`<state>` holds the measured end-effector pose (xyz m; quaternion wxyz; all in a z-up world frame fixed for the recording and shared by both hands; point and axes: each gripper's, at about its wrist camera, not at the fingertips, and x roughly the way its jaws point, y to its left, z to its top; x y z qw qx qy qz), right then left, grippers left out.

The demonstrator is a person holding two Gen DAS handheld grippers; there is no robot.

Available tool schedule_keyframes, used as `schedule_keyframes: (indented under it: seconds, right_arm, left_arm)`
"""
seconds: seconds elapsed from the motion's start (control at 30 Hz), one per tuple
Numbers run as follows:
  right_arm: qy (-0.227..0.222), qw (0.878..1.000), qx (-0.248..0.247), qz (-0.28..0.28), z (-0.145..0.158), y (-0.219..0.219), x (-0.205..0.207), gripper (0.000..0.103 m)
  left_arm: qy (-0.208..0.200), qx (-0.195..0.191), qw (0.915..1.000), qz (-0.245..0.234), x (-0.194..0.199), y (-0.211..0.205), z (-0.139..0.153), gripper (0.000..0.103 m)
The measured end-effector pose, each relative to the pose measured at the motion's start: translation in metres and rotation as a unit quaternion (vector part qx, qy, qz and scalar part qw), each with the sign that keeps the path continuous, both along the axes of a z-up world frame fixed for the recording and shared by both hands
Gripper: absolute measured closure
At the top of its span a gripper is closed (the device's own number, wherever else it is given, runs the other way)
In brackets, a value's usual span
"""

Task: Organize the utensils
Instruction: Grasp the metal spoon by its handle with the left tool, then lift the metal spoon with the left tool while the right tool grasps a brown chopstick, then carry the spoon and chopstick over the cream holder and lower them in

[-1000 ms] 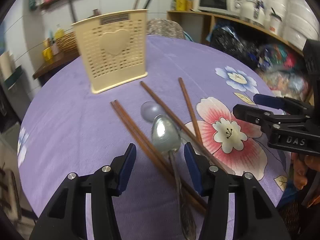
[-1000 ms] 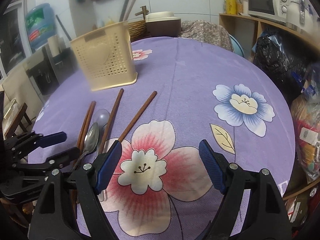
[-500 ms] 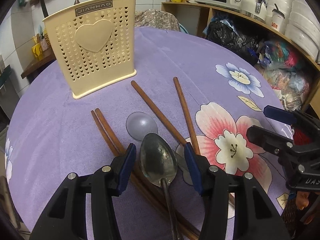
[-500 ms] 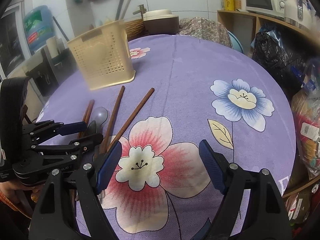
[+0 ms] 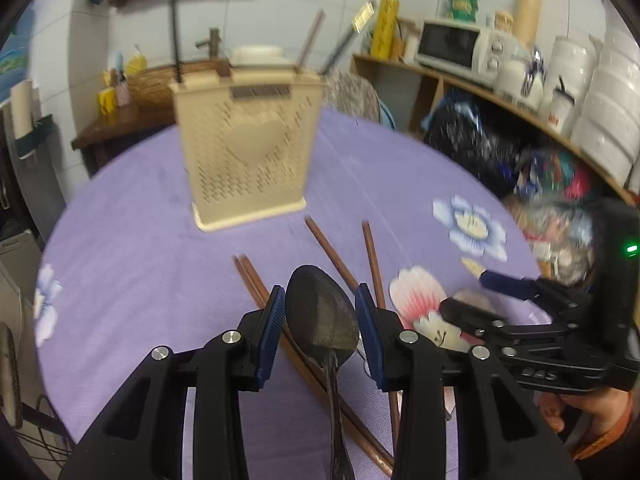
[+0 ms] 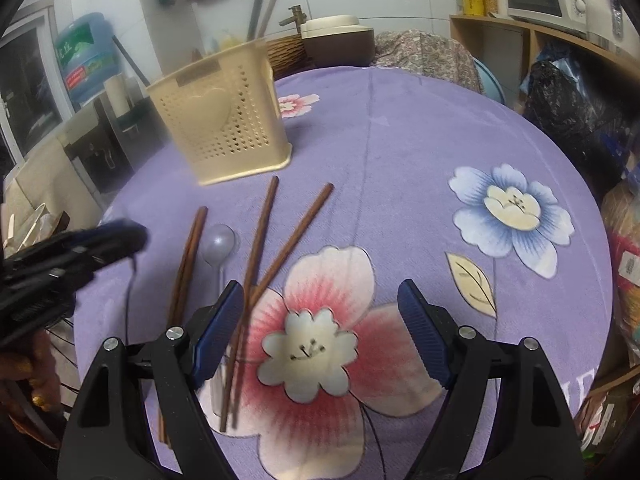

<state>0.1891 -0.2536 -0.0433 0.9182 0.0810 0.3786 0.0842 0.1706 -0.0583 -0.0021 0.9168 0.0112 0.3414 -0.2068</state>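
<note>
My left gripper [image 5: 320, 312] is shut on a metal spoon [image 5: 322, 312], bowl forward, lifted above the table. The cream perforated utensil holder [image 5: 244, 152] with a heart stands upright farther back; it also shows in the right wrist view [image 6: 224, 120]. Several brown chopsticks [image 6: 260, 240] and a second, pale spoon [image 6: 218, 240] lie on the purple cloth. My right gripper [image 6: 320, 332] is open and empty above the pink flower print. The left gripper [image 6: 80, 248] appears blurred at the left of the right wrist view.
The round table [image 6: 400, 140] has a purple flowered cloth. A shelf with a microwave [image 5: 452, 52] and white buckets [image 5: 600, 100] runs along the right. Dark bags [image 5: 472, 140] lie beside the table. A chair back [image 6: 420, 52] stands behind the table.
My left gripper closed on the metal spoon and lifted it off the table, tilting up. The pale spoon stayed on the cloth. The right gripper barely moved.
</note>
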Motion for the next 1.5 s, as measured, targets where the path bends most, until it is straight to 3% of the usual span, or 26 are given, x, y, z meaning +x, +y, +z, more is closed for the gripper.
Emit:
schedule_keyframes:
  seconds: [0.13, 0.37, 0.57, 0.73, 0.93, 1.03, 1.2, 1.5]
  right_arm:
    - [-0.001, 1.000, 0.004, 0.030, 0.011, 0.015, 0.024, 0.025]
    - [0.024, 0.997, -0.024, 0.067, 0.007, 0.058, 0.089, 0.055]
    - [0.072, 0.994, -0.069, 0.053, -0.018, 0.082, 0.130, 0.070]
    - [0.084, 0.992, -0.079, 0.049, -0.025, 0.090, 0.139, 0.074]
    - [0.085, 0.990, -0.102, 0.049, -0.026, 0.097, 0.139, 0.093]
    - [0.086, 0.991, -0.089, 0.049, -0.025, 0.091, 0.140, 0.094]
    - [0.048, 0.996, -0.046, 0.051, 0.000, 0.074, 0.124, 0.095]
    - [-0.078, 0.994, 0.020, 0.072, 0.093, 0.016, 0.039, 0.095]
  left_arm:
    - [-0.042, -0.009, 0.9986, 0.030, -0.012, 0.024, 0.023, 0.067]
    - [-0.049, -0.034, 0.9952, 0.078, -0.016, 0.051, 0.020, 0.067]
    - [-0.060, -0.032, 0.9945, 0.080, -0.020, 0.055, 0.025, 0.068]
    - [-0.061, -0.036, 0.9942, 0.081, -0.022, 0.061, 0.024, 0.068]
    - [-0.062, -0.033, 0.9944, 0.079, -0.022, 0.060, 0.023, 0.068]
    - [-0.062, -0.032, 0.9946, 0.077, -0.021, 0.059, 0.023, 0.068]
    - [-0.061, -0.031, 0.9946, 0.078, -0.022, 0.058, 0.024, 0.068]
    - [-0.061, -0.038, 0.9939, 0.084, -0.024, 0.063, 0.023, 0.068]
